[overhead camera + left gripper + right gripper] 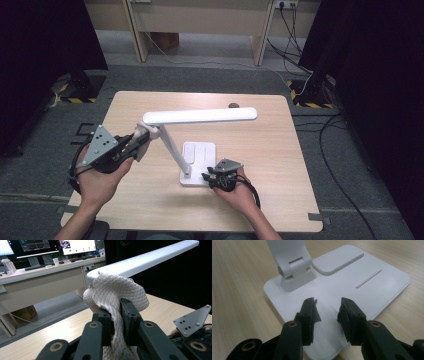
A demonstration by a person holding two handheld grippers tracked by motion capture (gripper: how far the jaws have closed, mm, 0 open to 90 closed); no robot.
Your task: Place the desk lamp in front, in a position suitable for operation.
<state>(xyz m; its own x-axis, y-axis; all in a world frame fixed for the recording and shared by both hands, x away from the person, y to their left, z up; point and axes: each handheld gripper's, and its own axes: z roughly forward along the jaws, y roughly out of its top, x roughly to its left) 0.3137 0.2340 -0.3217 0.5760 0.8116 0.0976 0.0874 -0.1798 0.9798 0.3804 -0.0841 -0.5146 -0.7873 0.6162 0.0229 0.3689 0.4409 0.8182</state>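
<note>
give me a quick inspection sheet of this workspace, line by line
surface: light wooden table, bare apart from the items below
job's things: white desk lamp on its flat base; white quilted cloth pressed against the near end of the lamp head
clutter: small dark round object at the table's far edge
grippers: left gripper shut on the cloth; right gripper open, jaws over the base's near corner
cables: a black cable loops from the right gripper; more cables run across the floor
surroundings: desk with monitors beyond; dark curtains at both sides
</note>
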